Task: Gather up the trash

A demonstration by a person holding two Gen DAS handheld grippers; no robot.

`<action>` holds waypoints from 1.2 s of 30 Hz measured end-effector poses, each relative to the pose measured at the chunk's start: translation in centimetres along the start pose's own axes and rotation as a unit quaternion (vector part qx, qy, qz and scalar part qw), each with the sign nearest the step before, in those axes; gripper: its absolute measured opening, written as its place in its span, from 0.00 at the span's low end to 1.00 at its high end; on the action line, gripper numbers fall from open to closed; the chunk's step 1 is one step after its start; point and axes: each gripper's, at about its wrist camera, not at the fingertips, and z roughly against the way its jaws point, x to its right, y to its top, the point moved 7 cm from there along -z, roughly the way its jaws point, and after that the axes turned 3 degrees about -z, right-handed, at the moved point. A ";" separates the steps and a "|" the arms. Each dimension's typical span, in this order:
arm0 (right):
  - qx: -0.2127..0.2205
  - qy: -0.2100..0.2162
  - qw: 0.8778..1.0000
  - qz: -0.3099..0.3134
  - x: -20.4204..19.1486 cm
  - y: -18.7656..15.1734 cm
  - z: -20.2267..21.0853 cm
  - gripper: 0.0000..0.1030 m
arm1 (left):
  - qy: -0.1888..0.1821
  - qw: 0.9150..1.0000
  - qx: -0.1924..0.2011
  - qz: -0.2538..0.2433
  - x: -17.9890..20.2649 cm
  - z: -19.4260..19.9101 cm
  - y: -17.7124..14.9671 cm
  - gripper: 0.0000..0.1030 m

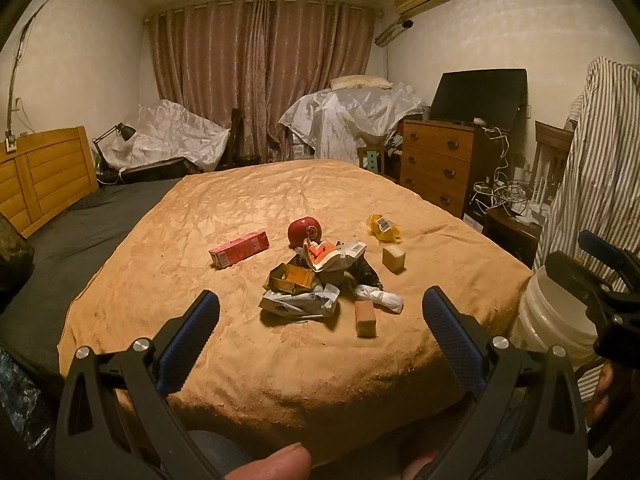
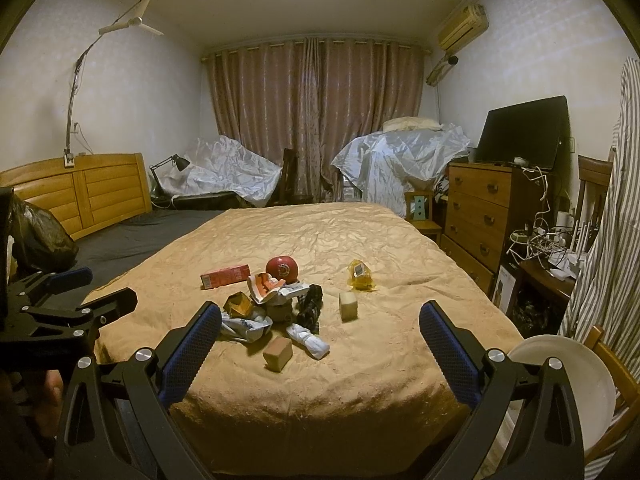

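Trash pile [image 1: 316, 280] sits mid-bed on the tan bedspread [image 1: 280, 360], red ball [image 1: 305, 231] just behind it. Right view alone shows inside the white bucket [image 2: 576, 392], off the bed's near right corner; left view shows its outer wall. Crumpled wrappers unreadable. Left gripper [image 1: 320, 320] and right gripper [image 2: 320, 332] hover short of the pile, jaws apart, holding nothing.
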 end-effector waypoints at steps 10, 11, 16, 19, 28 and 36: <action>-0.001 0.000 1.000 0.000 0.1 0.0 0.1 0.96 | -0.002 1.000 -0.002 0.000 -0.1 0.0 0.0 0.95; -0.001 0.000 1.000 0.000 0.1 0.0 0.1 0.96 | -0.001 1.000 -0.002 0.000 -0.1 0.0 0.0 0.95; -0.002 0.000 1.000 0.000 0.0 0.0 0.1 0.96 | -0.002 1.000 -0.001 0.000 -0.1 0.0 0.0 0.95; -0.001 0.000 1.000 0.000 0.0 -0.1 0.1 0.96 | -0.001 1.000 -0.002 0.000 -0.1 -0.1 0.1 0.95; -0.003 -0.001 1.000 0.000 -0.1 -0.1 0.1 0.96 | -0.002 1.000 -0.002 0.000 -0.1 0.0 0.0 0.95; -0.005 0.000 1.000 0.002 -0.3 -0.4 -0.1 0.96 | -0.002 1.000 -0.002 0.000 -0.2 -0.1 -0.1 0.95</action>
